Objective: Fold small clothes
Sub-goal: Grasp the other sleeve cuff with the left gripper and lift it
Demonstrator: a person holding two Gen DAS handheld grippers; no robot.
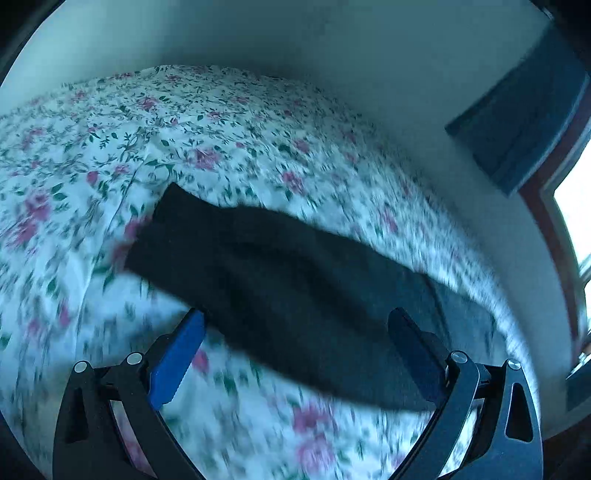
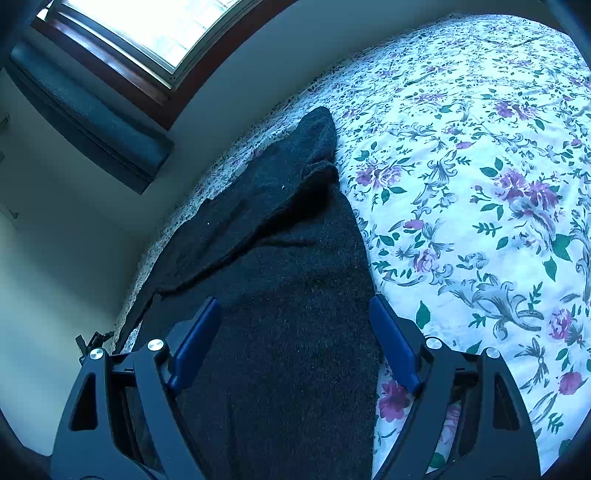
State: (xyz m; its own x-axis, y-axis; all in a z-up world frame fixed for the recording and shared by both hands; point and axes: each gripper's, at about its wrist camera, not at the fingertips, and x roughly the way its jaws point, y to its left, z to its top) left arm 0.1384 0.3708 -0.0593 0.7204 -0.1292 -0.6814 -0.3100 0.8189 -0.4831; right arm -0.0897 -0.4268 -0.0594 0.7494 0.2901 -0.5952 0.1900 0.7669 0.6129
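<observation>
One dark garment [image 1: 280, 280] lies on a bed [image 1: 110, 147] covered by a floral sheet, close to the bed's edge along a pale wall [image 1: 369, 55]. In the left wrist view the garment stretches as a long band from the left far side toward the near right, and the picture is smeared, so its folds are hard to read there. The left gripper [image 1: 297, 332] is released: its two blue pads stand wide apart, the left pad [image 1: 177, 362] over the sheet just beside the garment's near edge, the right pad over the cloth itself; whether either touches the fabric I cannot tell. In the right wrist view the same garment [image 2: 288, 295] looks fuzzy and knitted, broad near the camera and narrowing to a point far off, with one raised fold running along its left part. The right gripper [image 2: 295, 321] is also released, its two pads spread to either side of the broad near end, nothing pinched between them; the left finger [image 2: 195, 343] sits over the cloth and the right one at the cloth's right edge by the sheet. One window [image 2: 147, 29] with a dark wooden frame shows far left in that view, and one dark blue panel [image 2: 92, 114] hangs on the wall just below it.
</observation>
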